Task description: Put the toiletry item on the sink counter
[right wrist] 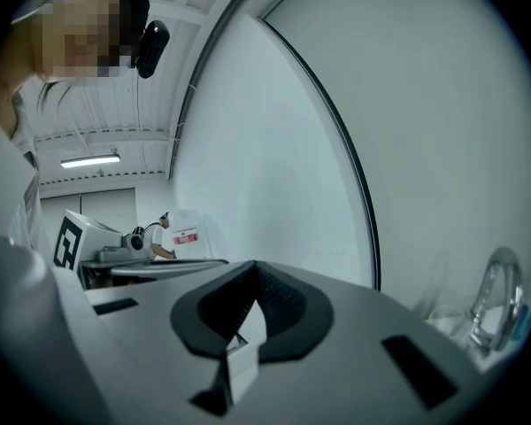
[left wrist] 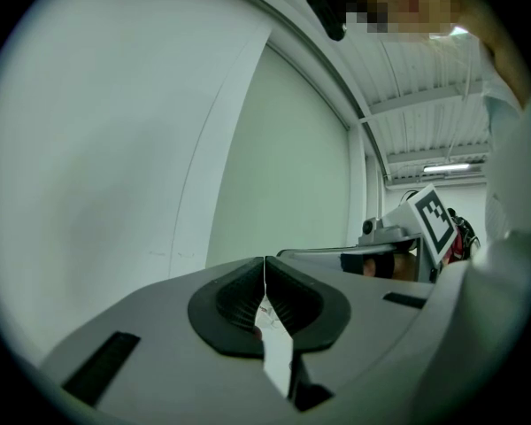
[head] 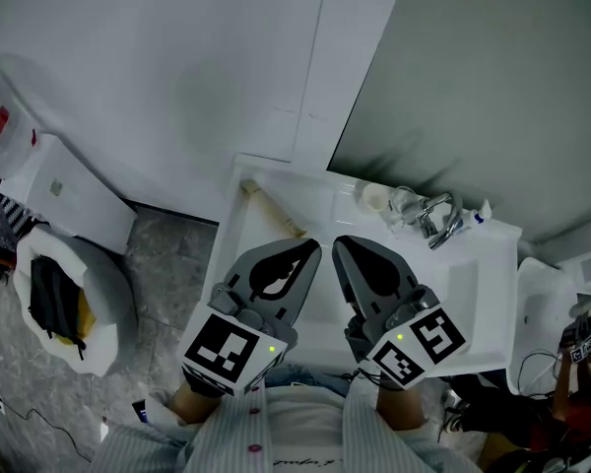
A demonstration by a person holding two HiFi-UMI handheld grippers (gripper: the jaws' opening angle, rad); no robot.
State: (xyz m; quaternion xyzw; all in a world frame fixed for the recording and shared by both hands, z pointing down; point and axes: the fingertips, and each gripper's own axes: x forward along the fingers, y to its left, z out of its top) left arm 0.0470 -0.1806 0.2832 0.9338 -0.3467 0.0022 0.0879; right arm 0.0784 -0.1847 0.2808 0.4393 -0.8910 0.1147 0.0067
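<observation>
- Fingers on the left gripper are pressed together with nothing between them. Same on the right gripper: closed and empty.
- So we're carrying nothing. Where's the toiletry item?
- Best guess is the beige stick-shaped item lying on the sink bench. It's along the left rim, about 11 o'clock from the left gripper's tip in the head view. It's too small for us to say what it is.
- Other candidates?
- At 1 to 2 o'clock from the right gripper, by the faucet, we see a clear glass and a small blue-capped tube. Both are on the bench too.
- Are the grippers touching any of it?
- No. Both hover side by side over the basin with their tips near each other. They're well apart from the beige item and the faucet group.
- Status?
- We read it two ways: placement done with the hands clear, or pick not started. The pictures don't decide.
- And what's left?
- If the beige item is ours, it's on the bench and we only need to back off. If ours is out of frame, the whole pick-and-place is left.
</observation>
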